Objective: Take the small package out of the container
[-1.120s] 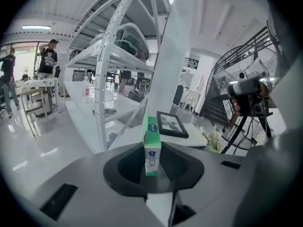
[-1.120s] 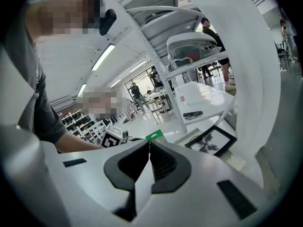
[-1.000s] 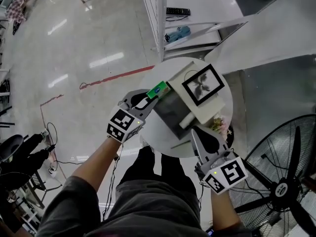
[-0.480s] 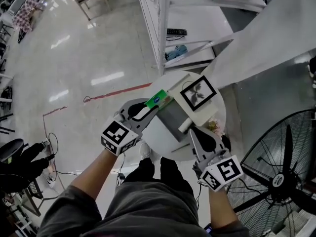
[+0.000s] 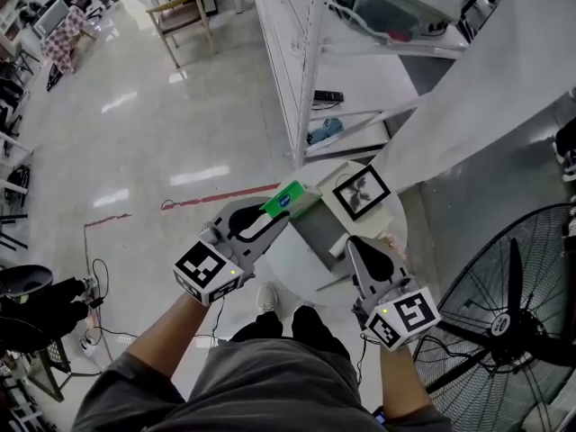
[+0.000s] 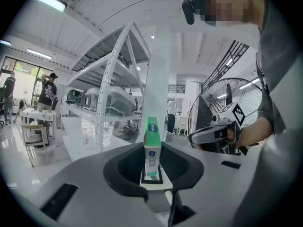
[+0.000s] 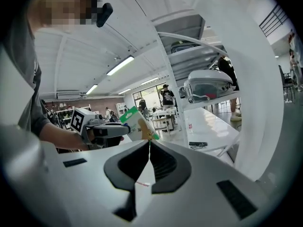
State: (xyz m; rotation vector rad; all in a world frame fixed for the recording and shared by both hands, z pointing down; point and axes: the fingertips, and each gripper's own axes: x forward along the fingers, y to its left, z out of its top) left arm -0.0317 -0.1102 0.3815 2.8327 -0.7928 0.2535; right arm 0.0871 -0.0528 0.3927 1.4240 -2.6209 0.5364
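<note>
The small package (image 5: 290,198), a green and white carton, is pinched between the jaws of my left gripper (image 5: 284,208), which hold it in the air over the left edge of the round white table (image 5: 292,264). In the left gripper view the package (image 6: 152,145) stands upright between the pads. The container (image 5: 317,228), a white box with a grey inside, has an open lid (image 5: 360,192) bearing a black-framed picture. My right gripper (image 5: 354,243) hovers at the container's near right side with its jaws shut and nothing in them; its tips (image 7: 149,144) meet.
A large black floor fan (image 5: 513,331) stands to the right. White metal shelving (image 5: 315,61) rises behind the table, with a dark flat object (image 5: 328,97) on a low shelf. Cables (image 5: 90,286) lie on the glossy floor at the left, and a red line (image 5: 216,194) crosses it.
The view has pulled back and the table looks smaller. My left gripper has kept the package and risen above the container's left side. The right gripper has stayed shut by the container.
</note>
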